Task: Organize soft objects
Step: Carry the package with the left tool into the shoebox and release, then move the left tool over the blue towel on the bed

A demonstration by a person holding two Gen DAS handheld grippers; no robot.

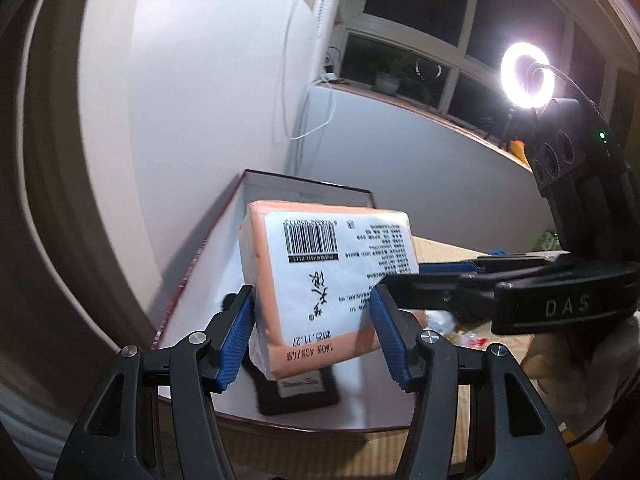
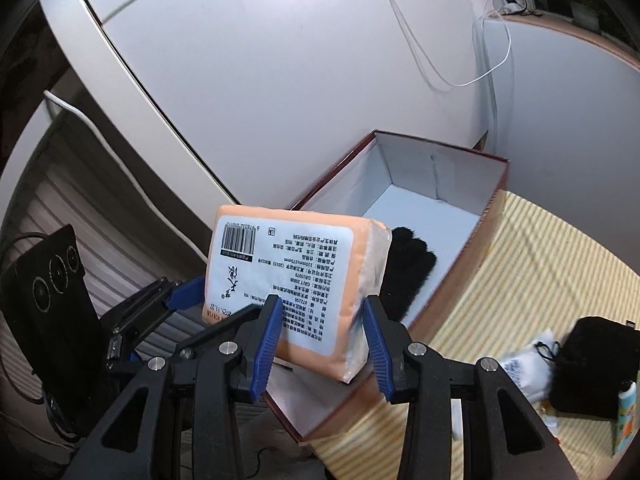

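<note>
Two cameras gave me different halves of the room. My left one took in the dark window (image 1: 432, 12), a lit ring lamp (image 1: 527, 75) and my right gripper (image 1: 404, 276) reaching in from the side. My right one showed the black gloves (image 2: 408, 268) lying in the box (image 2: 486, 216), plus a black pouch (image 2: 592, 364) and a white packet (image 2: 524, 368) on the striped mat (image 2: 532, 272), and my left gripper (image 2: 188, 292) coming in from the left.

The tissue pack (image 1: 332, 280) was orange plastic with a white label bearing a barcode, small print and a date; it hung tilted above the near end of the open box.

My left gripper (image 1: 314, 338) clamped its blue pads on the pack's lower end. My right gripper (image 2: 320, 344) pinched a corner of the same pack (image 2: 296, 272), pads pressed against its sides.
</note>
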